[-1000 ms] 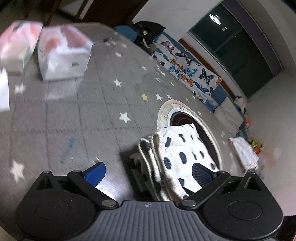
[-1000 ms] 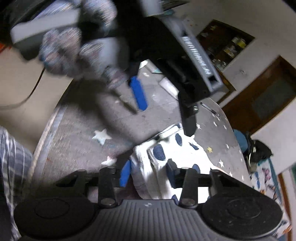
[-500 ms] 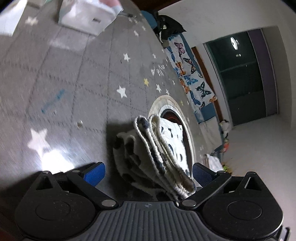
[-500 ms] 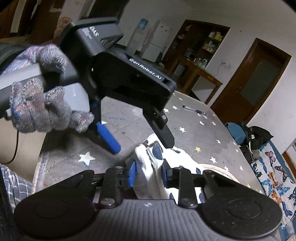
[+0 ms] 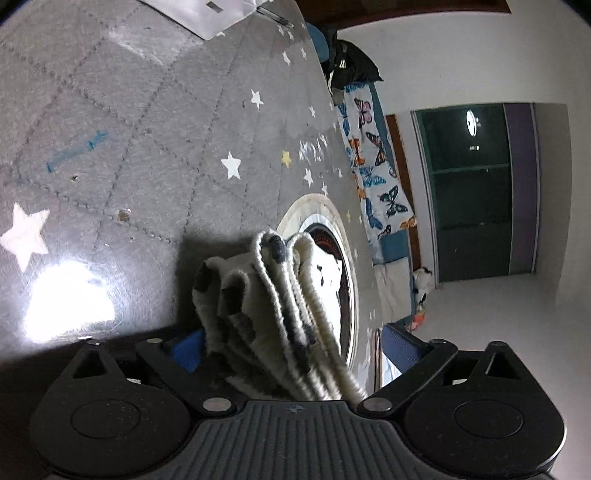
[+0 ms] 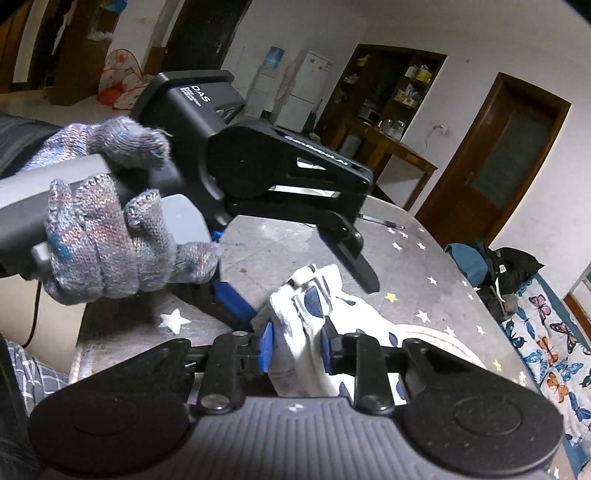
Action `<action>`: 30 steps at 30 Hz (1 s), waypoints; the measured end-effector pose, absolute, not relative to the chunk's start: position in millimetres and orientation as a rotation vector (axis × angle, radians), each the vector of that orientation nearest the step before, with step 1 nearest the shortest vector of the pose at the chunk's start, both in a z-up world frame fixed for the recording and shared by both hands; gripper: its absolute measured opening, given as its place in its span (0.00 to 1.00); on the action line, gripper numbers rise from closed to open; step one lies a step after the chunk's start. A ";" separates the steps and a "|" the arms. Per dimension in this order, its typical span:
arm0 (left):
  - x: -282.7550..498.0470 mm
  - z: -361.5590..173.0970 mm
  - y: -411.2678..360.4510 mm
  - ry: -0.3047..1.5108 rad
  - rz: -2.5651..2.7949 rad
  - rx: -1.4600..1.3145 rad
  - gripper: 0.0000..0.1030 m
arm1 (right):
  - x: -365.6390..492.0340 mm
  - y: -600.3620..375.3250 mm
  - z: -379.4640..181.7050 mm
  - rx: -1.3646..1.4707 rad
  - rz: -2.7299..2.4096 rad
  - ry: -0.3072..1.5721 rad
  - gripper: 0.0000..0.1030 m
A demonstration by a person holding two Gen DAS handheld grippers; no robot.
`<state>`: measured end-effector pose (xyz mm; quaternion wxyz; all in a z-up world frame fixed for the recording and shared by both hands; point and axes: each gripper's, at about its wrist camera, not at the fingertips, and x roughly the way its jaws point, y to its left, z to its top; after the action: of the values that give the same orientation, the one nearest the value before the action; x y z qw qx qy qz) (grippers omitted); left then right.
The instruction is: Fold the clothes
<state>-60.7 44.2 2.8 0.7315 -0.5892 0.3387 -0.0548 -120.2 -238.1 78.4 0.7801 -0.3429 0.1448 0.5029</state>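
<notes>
A folded white cloth with dark blue spots (image 5: 280, 295) lies on the grey star-patterned table cover (image 5: 147, 129), partly over a round mat (image 5: 317, 210). My left gripper (image 5: 291, 343) straddles the stacked folds. Its jaws are closing with the cloth between them, and the right pad (image 5: 399, 345) still stands apart from it. In the right wrist view a gloved hand (image 6: 103, 229) holds the left gripper (image 6: 313, 301) over the cloth (image 6: 354, 317). My right gripper (image 6: 295, 345) is shut on a raised corner of the cloth.
A white bag (image 5: 207, 11) sits at the far end of the table. A pen (image 6: 380, 221) lies near the far edge. A black backpack (image 6: 506, 266) and butterfly-print fabric (image 5: 373, 177) lie beyond the table's right side.
The left gripper has rolled and sunk, so the cloth now shows edge-on between its fingers. The right jaws have narrowed onto the cloth's corner and risen a little.
</notes>
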 end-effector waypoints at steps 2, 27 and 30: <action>-60.4 -2.4 46.8 0.738 -0.122 -1.332 0.79 | -120.8 -238.1 76.6 -0.740 1.093 0.317 0.24; -47.3 -8.0 52.0 0.759 -0.106 -1.276 0.26 | -116.8 -266.2 85.4 -0.595 1.104 0.379 0.42; -48.5 -0.3 51.0 0.758 -0.114 -1.246 0.26 | -106.0 -275.0 85.3 -0.569 1.053 0.392 0.43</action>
<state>-48.5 51.0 -0.3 0.7443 -0.5689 0.3460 -0.0520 -106.0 -275.0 85.3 0.8082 -0.2659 0.1835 0.4923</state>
